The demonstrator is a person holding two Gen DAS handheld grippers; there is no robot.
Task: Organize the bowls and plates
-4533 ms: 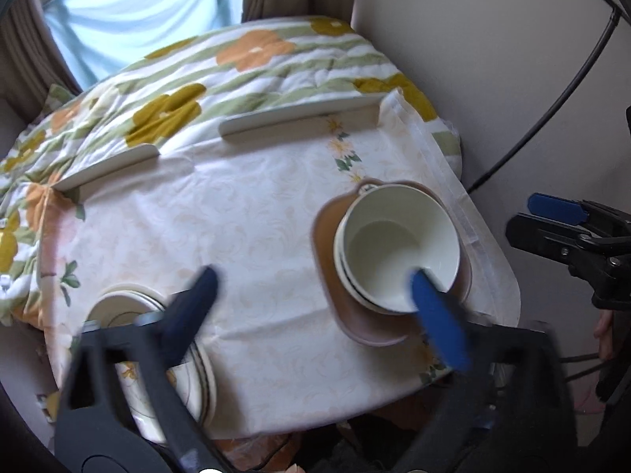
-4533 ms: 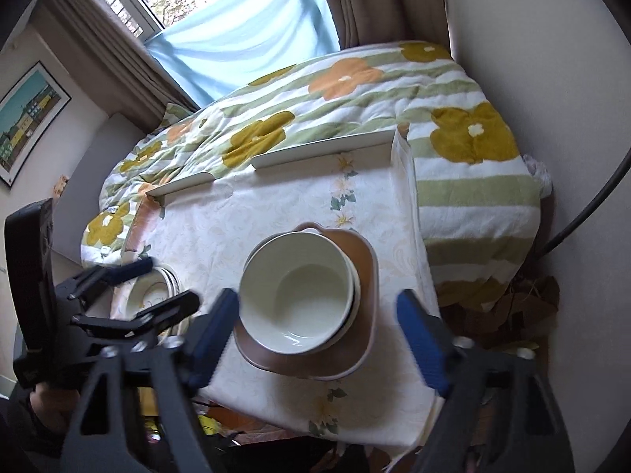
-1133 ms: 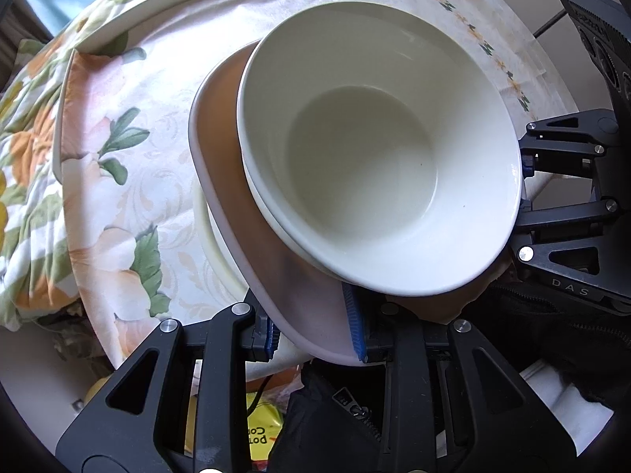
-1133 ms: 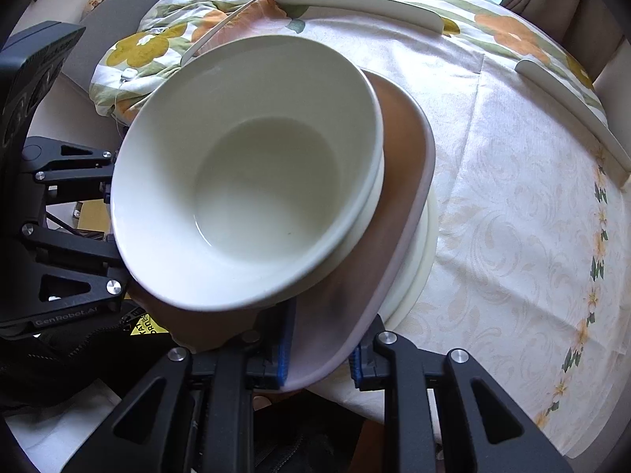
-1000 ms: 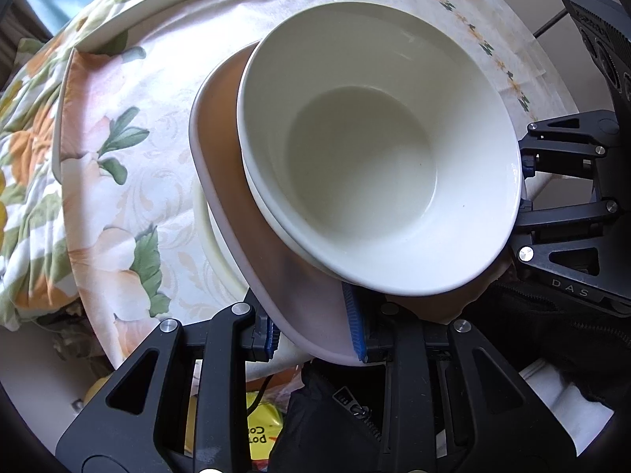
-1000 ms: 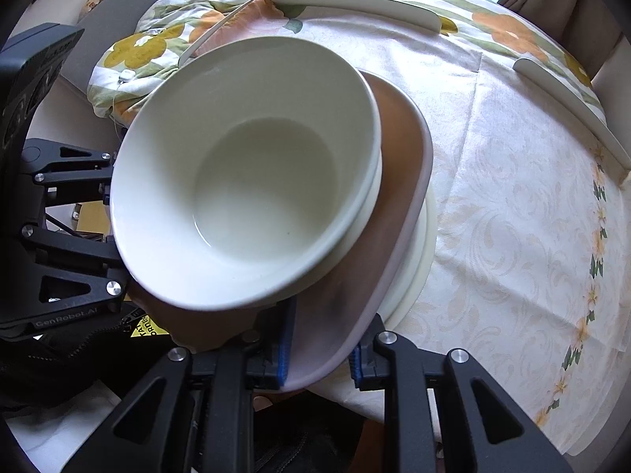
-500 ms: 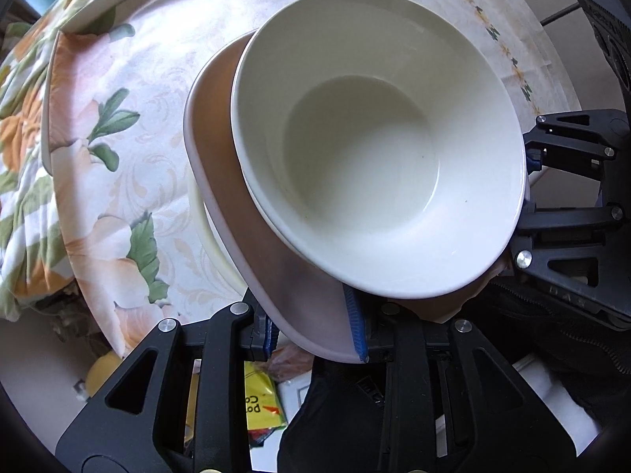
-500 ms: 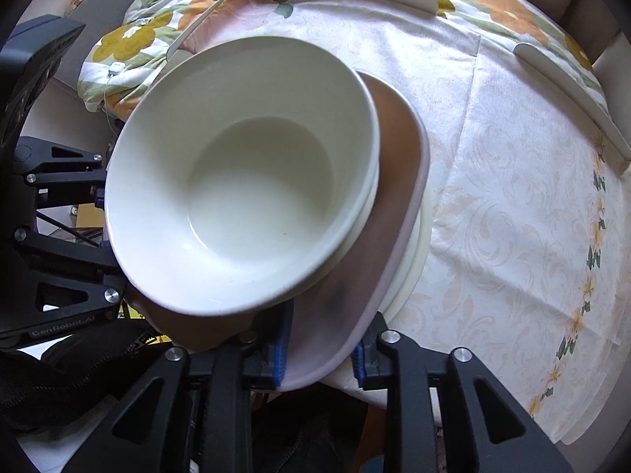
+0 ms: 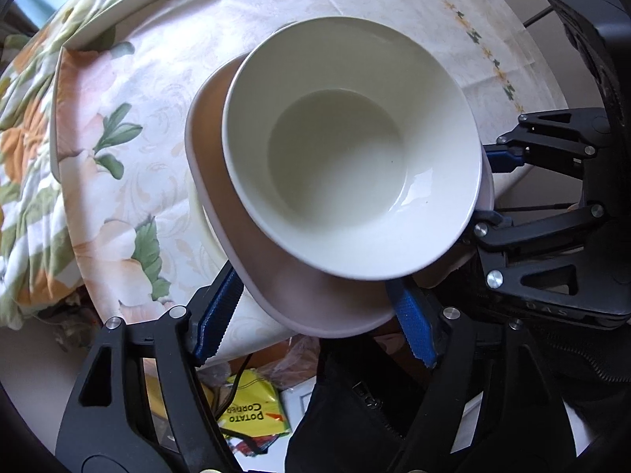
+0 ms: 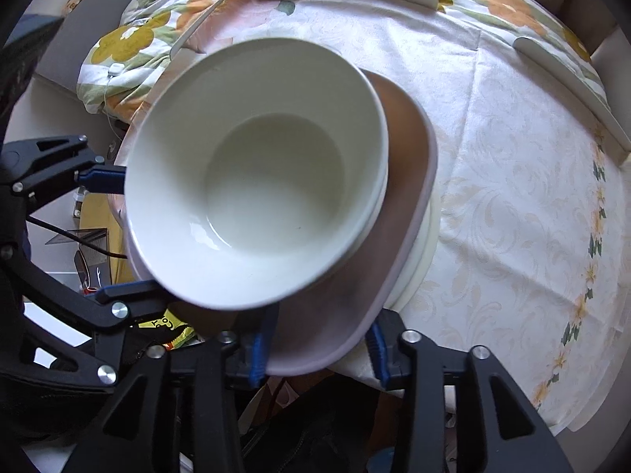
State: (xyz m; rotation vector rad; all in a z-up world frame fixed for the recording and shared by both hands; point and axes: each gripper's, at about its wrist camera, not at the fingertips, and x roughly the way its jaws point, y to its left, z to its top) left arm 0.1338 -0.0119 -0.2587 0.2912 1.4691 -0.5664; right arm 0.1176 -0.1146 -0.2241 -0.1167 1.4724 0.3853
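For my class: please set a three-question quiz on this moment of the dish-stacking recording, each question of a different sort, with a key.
1. True or false: the white bowl sits on the pinkish-brown plate.
2. What lies directly under that plate? A) a cream plate B) a fork C) a cup
3. What colour are the pads on the left gripper and right gripper?

Key: 1 true; 2 A, the cream plate; 3 blue.
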